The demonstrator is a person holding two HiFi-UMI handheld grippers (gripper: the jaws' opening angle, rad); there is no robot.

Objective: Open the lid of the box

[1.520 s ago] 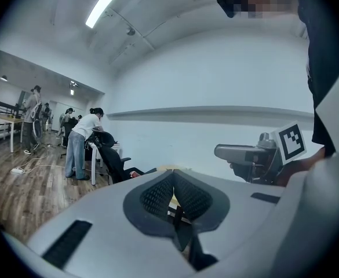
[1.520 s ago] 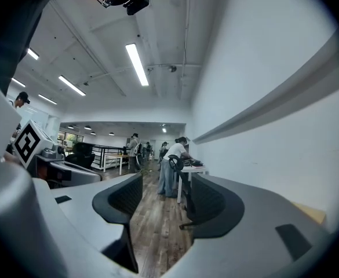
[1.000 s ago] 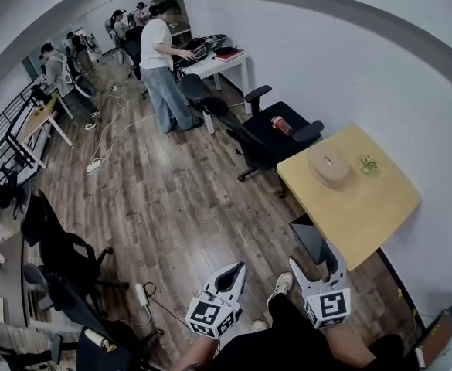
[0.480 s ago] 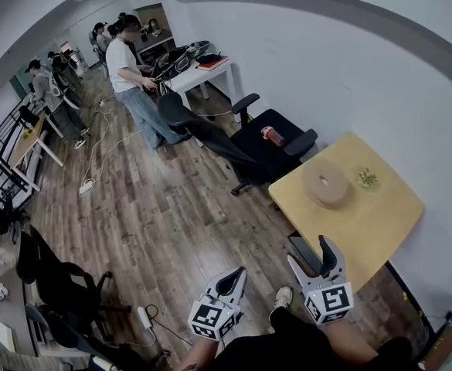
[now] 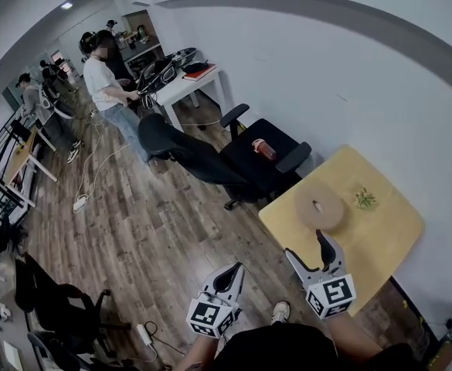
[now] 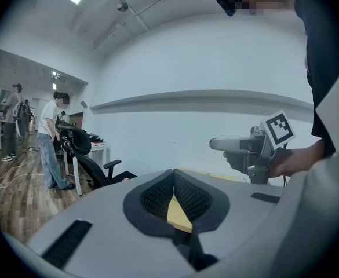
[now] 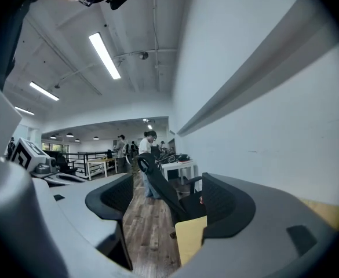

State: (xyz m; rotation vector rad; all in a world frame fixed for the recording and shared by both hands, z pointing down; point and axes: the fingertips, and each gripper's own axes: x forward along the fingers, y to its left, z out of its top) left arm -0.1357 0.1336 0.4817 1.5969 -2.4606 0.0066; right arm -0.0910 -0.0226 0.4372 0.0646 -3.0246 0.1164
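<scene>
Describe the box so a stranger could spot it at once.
Find the pale wooden table against the white wall. The box sits at the table's end nearest the black chair. It is round, flat and tan, unlike the small green thing beside it.

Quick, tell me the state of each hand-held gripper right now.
Left hand-held gripper: shut, jaws together, holding nothing.
Right hand-held gripper: open, jaws apart, nothing between them.
</scene>
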